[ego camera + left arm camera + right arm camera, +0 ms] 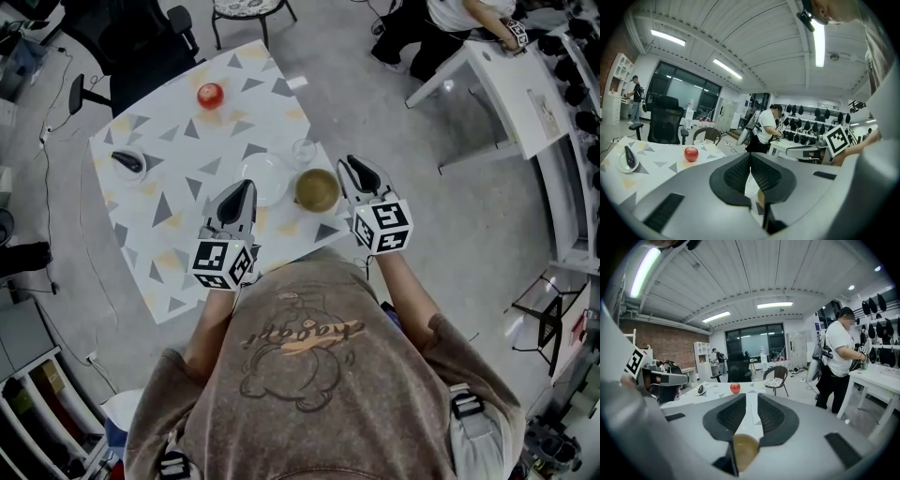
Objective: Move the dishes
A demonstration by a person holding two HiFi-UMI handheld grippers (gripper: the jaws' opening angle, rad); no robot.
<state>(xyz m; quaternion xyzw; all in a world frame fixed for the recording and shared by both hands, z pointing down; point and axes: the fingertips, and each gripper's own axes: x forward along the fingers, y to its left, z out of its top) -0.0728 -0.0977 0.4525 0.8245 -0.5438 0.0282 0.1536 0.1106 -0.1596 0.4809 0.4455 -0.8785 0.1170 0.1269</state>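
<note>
In the head view we look down on a table (178, 216) with a triangle print. An apple (210, 95) lies on its far side. A small dish (128, 164) with a dark object in it sits at the left edge. Near the right corner are a clear plate (265, 178), a glass (303, 151) just beyond it, and an olive bowl (318, 190) just right of the plate. The bowl sits between the left gripper (246, 186) and the right gripper (351, 161), and neither touches it. The left gripper hangs over the plate's near rim. A black chair (141, 56) stands beyond the table, and a person (459, 11) works at a white table (520, 89) on the far right.

In the left gripper view, its fingers (736, 176) are clenched, tips meeting, with nothing between them. Through the slit below the tips we glimpse the plate and a sliver of the bowl. The apple and the small dish lie to the left on the table, with the chair behind them.

In the right gripper view, its fingers (729, 416) stand a little apart, released and empty. Bare table shows through the gap, and the bowl appears below, clear of the pads. The apple is straight ahead, the left gripper is off to the left, and the person stands at the right.
</note>
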